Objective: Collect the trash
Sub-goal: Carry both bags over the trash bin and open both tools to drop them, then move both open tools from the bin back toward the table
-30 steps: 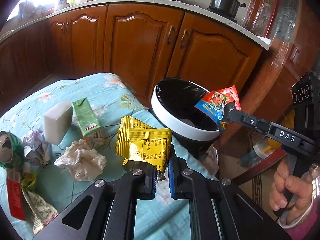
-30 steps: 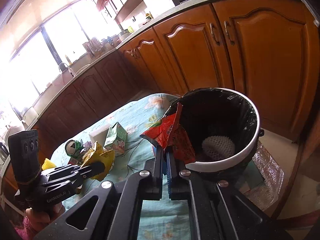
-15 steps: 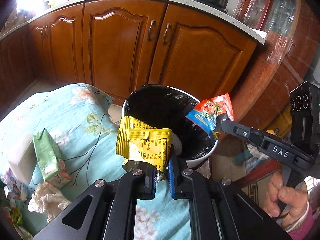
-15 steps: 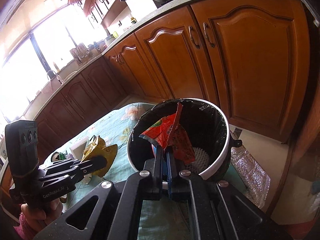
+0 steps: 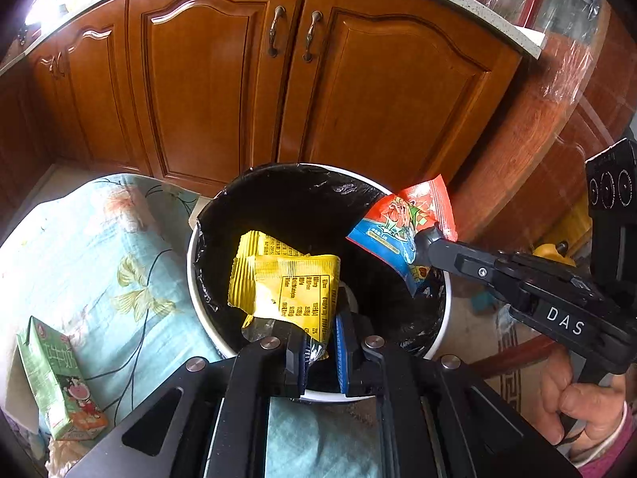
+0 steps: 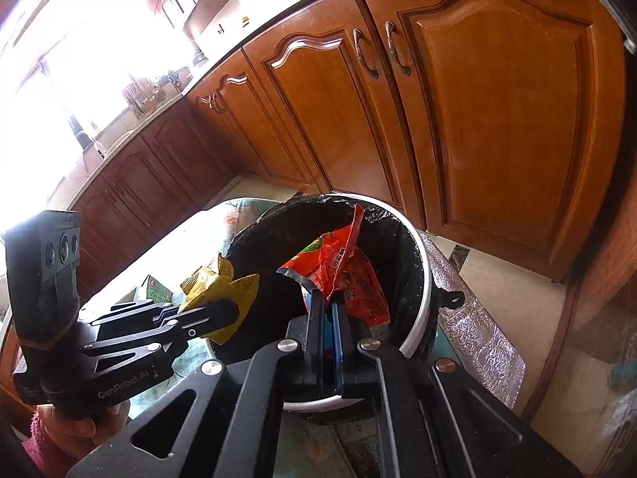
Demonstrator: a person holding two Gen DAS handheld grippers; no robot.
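A round white trash bin (image 5: 194, 279) (image 6: 424, 298) with a black liner stands at the end of the table. My left gripper (image 5: 320, 324) (image 6: 235, 312) is shut on a yellow snack wrapper (image 5: 286, 286) (image 6: 217, 283), which hangs over the bin's near left side. My right gripper (image 6: 326, 306) (image 5: 424, 241) is shut on a red and blue snack wrapper (image 6: 342, 271) (image 5: 402, 223) held over the bin's opening. Both wrappers are above the black liner, apart from each other.
A green juice carton (image 5: 59, 378) lies on the floral blue tablecloth (image 5: 99, 259) at the left. Wooden cabinet doors (image 5: 278, 87) stand close behind the bin. A person's hand (image 5: 577, 406) grips the right tool; a round wooden table (image 5: 557, 119) is at right.
Both grippers have moved toward the bin with their wrappers; the yellow wrapper went from over the tablecloth to over the bin. The crumpled paper and can slid out of the left view.
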